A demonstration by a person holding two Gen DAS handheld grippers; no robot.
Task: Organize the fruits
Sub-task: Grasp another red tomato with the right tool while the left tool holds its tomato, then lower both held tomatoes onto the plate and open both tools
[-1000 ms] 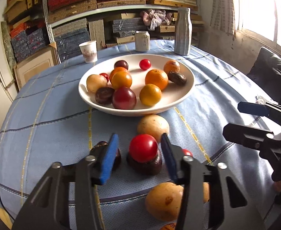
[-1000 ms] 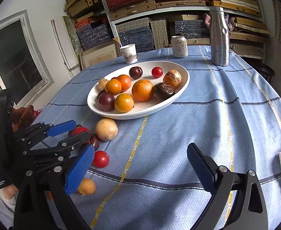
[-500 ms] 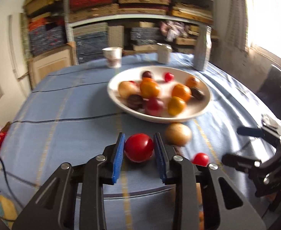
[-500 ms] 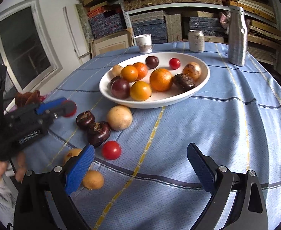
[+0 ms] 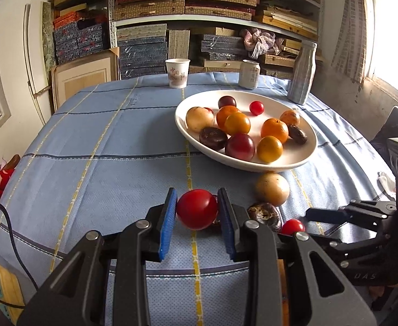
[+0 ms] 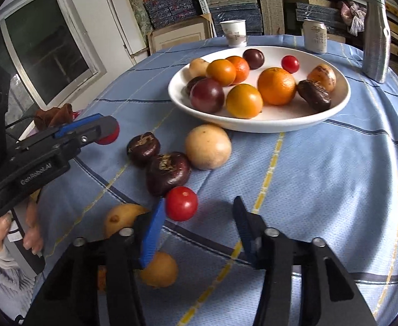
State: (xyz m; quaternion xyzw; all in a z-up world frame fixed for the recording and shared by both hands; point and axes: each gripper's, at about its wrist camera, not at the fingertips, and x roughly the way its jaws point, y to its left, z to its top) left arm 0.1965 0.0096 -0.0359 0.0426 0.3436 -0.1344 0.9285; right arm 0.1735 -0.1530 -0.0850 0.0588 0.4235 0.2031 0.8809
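Observation:
My left gripper (image 5: 197,209) is shut on a large red tomato (image 5: 197,209), held just above the blue tablecloth; in the right wrist view it shows at the left edge (image 6: 101,133). My right gripper (image 6: 199,203) is low over the cloth with its jaws closing around a small red tomato (image 6: 182,203). The left pad is at the tomato and the right pad stands well apart from it. A white plate (image 6: 253,127) behind holds several oranges, plums and dark fruits. Loose beside it lie a tan round fruit (image 6: 208,146) and two dark brown fruits (image 6: 168,172).
Two yellowish fruits (image 6: 123,217) (image 6: 159,269) lie near the table's front edge, under my right gripper. A paper cup (image 5: 177,72), a can (image 5: 249,74) and a silver bottle (image 5: 301,72) stand at the back. A person's hand (image 6: 30,231) grips the left tool.
My left gripper closed on the large red tomato and lifted it off the dark fruit. My right gripper moved down to the small tomato and its jaws narrowed.

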